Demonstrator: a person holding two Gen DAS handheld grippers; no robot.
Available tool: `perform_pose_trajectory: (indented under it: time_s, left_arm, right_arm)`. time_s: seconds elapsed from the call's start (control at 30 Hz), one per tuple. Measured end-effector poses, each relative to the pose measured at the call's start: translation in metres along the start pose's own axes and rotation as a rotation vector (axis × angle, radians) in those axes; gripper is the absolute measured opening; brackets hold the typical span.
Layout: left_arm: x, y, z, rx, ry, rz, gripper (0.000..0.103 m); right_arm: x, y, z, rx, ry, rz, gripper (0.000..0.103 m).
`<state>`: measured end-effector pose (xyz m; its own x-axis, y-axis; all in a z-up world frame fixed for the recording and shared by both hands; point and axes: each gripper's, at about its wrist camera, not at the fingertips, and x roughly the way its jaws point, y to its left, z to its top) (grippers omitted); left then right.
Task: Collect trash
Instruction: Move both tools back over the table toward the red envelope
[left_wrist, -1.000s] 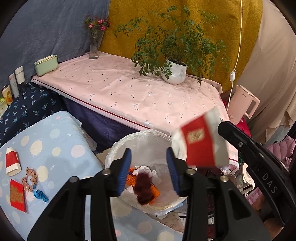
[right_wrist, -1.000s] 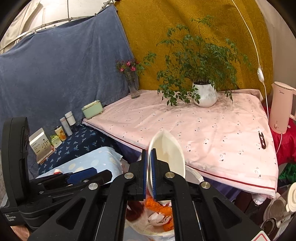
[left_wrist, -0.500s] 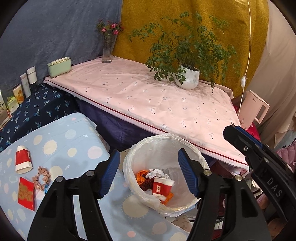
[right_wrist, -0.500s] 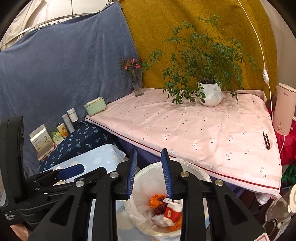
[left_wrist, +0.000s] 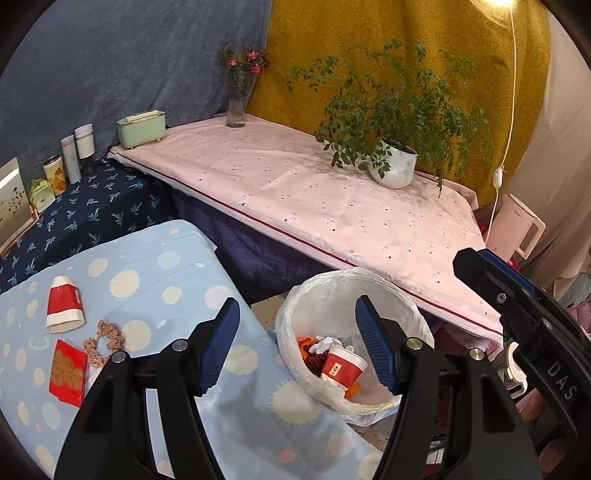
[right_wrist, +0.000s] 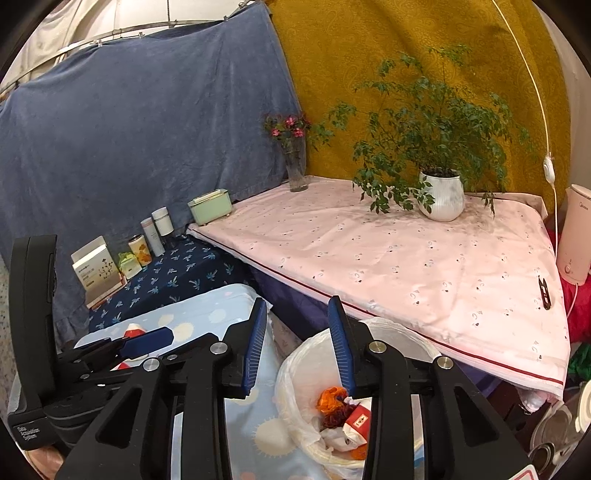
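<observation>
A bin with a white liner stands on the floor beside the blue spotted cloth. In it a red paper cup lies on orange and white scraps. My left gripper hangs open above the bin's near rim, holding nothing. On the cloth to the left lie another red and white cup, a red packet and a beaded loop. In the right wrist view my right gripper is opening over the bin, with nothing between its jaws; the red cup lies below.
A pink-clothed table behind the bin carries a potted plant, a flower vase, a green box and small black snips. A pink kettle stands at the right. Bottles and boxes line the dark blue surface.
My right gripper opened and let go of the red cup, which now lies in the bin. My left gripper opened wider. Both views have shifted, with the bin now further right.
</observation>
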<state>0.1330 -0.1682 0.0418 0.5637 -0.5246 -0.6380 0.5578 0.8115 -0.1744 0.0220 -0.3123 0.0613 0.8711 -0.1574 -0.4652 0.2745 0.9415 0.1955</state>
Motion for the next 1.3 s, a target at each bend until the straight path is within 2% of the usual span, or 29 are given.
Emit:
perform_pose_trajectory:
  time_s: [0.13,0.23,0.37,0.5,0.7,0.77,0.87,0.97,1.3]
  left_arm:
    - [-0.007,0.013,-0.003,-0.018,-0.007,0.015,0.062]
    - [-0.011,0.023,-0.005,-0.031,-0.015,0.035,0.063]
    - [-0.018,0.042,-0.008,-0.062,-0.021,0.056,0.066]
    - [-0.023,0.060,-0.012,-0.084,-0.025,0.087,0.067]
    - [-0.032,0.093,-0.023,-0.123,-0.031,0.153,0.074]
    - [-0.034,0.107,-0.027,-0.146,-0.030,0.180,0.081]
    - [-0.038,0.126,-0.033,-0.173,-0.034,0.222,0.085]
    - [-0.042,0.148,-0.040,-0.197,-0.033,0.272,0.087]
    - [-0.047,0.224,-0.077,-0.328,0.019,0.364,0.089]
  right_arm:
    - [0.001,0.012,0.000,-0.018,0.006,0.015,0.035]
    - [0.002,0.022,-0.001,-0.032,0.006,0.024,0.041]
    - [0.003,0.037,-0.002,-0.048,0.013,0.042,0.041]
    - [0.007,0.054,-0.006,-0.064,0.021,0.058,0.046]
    - [0.018,0.081,-0.013,-0.093,0.050,0.095,0.047]
    - [0.021,0.091,-0.017,-0.103,0.060,0.109,0.047]
    - [0.029,0.107,-0.022,-0.116,0.081,0.133,0.047]
    - [0.036,0.122,-0.030,-0.127,0.104,0.155,0.048]
    - [0.068,0.173,-0.065,-0.174,0.203,0.213,0.050]
